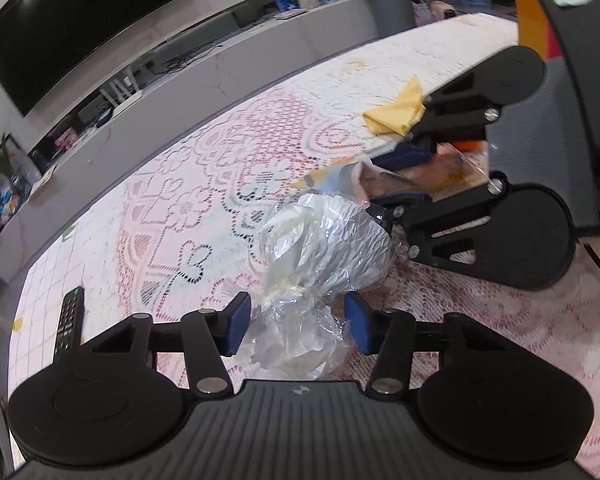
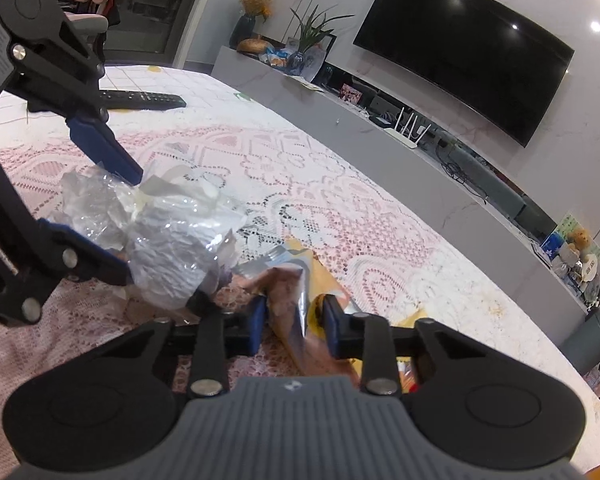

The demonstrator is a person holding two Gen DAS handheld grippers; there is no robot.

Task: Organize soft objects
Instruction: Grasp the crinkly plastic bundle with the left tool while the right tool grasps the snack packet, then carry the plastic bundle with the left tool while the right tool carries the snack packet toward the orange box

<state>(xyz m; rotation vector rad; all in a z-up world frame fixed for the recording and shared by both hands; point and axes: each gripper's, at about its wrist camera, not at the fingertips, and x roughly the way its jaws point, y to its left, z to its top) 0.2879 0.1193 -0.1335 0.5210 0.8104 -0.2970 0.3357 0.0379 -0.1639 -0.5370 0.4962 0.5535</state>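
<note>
1. Lace over a white tiled table fills both views; behind it runs a long grey console under a dark TV.
2. At the far left of the table lies a remote, well clear of the work; a folded yellow cloth lies farther back on the right.
3. Our left tongs stand either side of the twisted neck of a clear bag with something white inside. We see gaps between the blue pads and the plastic, so we read them as spread around it, not yet pinching.
4. To the right, the bag's far end lies against a foil snack packet, brown and orange.
5. Our right tongs sit around that packet; the pads look pressed on it, so we judge it pinched, though the crumpled foil makes contact hard to confirm.
6. We judge the step to be gripping both soft items at once, ahead of lifting them.
7. Next we would need the left tongs to pinch the neck fully, then both to lift apart so the packet does not drag the bag. Where they belong we cannot tell.
</note>
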